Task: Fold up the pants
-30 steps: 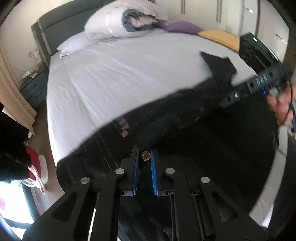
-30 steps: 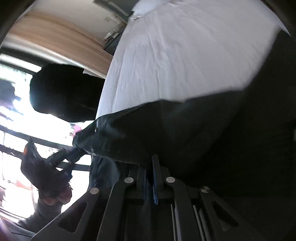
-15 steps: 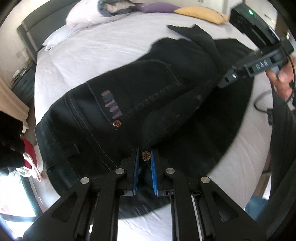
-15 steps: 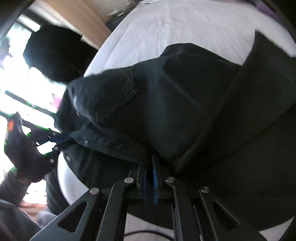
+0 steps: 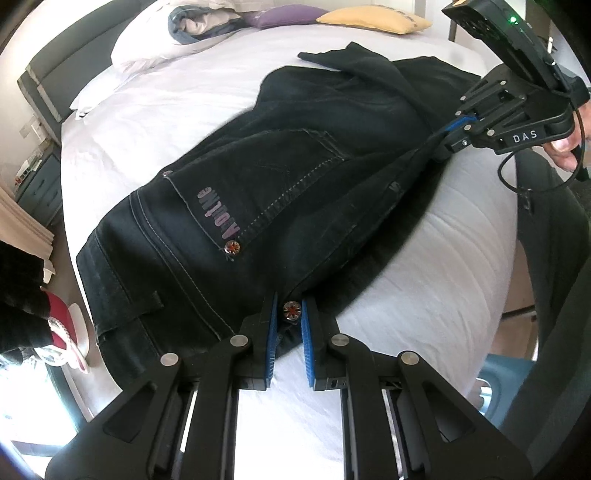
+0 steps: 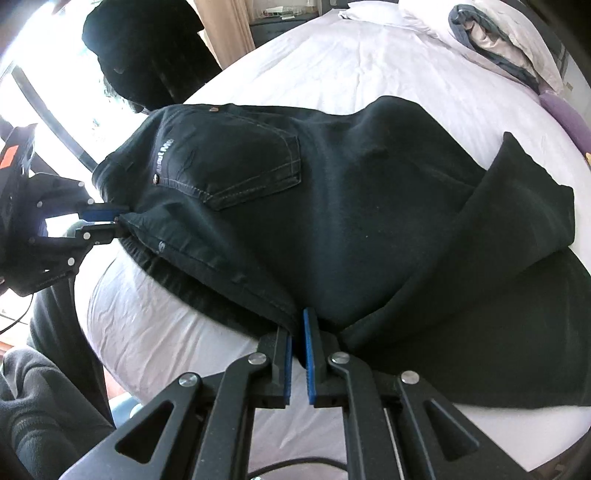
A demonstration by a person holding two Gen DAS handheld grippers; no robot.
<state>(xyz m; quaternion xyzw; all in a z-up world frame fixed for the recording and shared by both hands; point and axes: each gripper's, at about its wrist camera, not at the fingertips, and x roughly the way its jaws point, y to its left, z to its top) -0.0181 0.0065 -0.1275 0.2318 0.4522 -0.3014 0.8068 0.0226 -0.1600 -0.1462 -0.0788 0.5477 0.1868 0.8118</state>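
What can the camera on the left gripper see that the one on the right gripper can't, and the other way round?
Only the left wrist view shows the yellow cushion, the dark headboard and the red and white shoe.

Only the right wrist view shows the black garment hanging by the window, and the folded-over pant leg in full.

Both show the black pants on the white bed, the back pocket, and each gripper pinching the pants: left gripper, right gripper.

A home bedroom: a wide bed with a white fitted sheet (image 5: 177, 110) and dark grey padded headboard (image 5: 55, 77), white pillows (image 5: 147, 55), purple (image 5: 280, 16) and yellow cushions (image 5: 373, 20) at the far side, a grey bedside drawer unit (image 5: 37, 192) and beige curtains (image 6: 225, 26).
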